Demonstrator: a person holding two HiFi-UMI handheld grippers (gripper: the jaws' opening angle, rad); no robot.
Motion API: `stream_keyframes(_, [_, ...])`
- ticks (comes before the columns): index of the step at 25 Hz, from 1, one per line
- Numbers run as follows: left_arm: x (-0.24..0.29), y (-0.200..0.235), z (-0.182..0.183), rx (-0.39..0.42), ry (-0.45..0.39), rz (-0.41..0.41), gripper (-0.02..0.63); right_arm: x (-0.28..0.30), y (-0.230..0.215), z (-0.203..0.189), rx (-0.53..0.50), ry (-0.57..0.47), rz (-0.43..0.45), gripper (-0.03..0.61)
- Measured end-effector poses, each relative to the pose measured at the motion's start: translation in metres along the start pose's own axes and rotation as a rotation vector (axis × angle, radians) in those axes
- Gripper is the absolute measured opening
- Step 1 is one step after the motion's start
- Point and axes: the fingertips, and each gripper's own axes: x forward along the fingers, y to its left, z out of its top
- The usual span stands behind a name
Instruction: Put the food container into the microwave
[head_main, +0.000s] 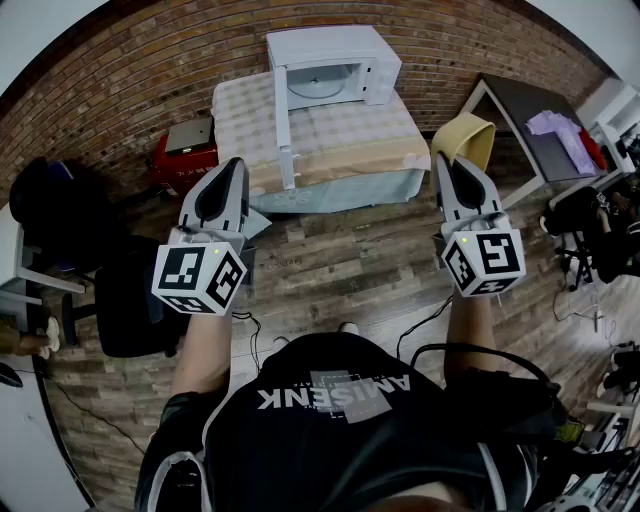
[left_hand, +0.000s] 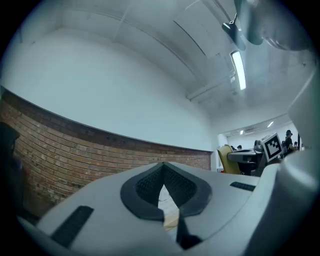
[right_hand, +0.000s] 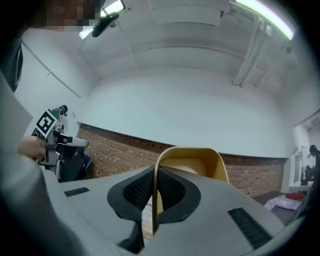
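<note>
- L gripper (left_hand: 163, 175): jaws pressed together, nothing between them; only a thin slit at the tips, w/ light cloth showing thru it
- R gripper (right_hand: 154, 175): jaws closed on nothing as well; yellow chair (right_hand: 192, 162) seen behind the slit
- both held up in front of the person, well apart from each other and from the table (head_main: 350, 135)
- microwave (head_main: 335, 65) stands at the table's far end, door (head_main: 283, 120) swung open toward the person
- pale round shape (head_main: 315, 85) inside the cavity: can't tell if it's the food container or a turntable
</note>
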Motion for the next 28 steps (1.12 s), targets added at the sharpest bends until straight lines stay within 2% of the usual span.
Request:
stream_keyframes(13, [0.003, -0.011, -0.004, 0.031, 0.020, 0.020, 0.012, -0.007, -0.011, 0.000, -0.012, -0.009, -0.008, 0.044])
stream_keyframes(20, [0.011, -0.021, -0.003, 0.034, 0.013, 0.023, 0.012, -0.009, -0.016, 0.001, 0.006, -0.022, 0.026, 0.044])
stream_keyframes(28, [0.026, -0.050, -0.014, 0.061, 0.026, 0.024, 0.012, -0.019, -0.041, -0.007, 0.017, -0.037, 0.042, 0.044])
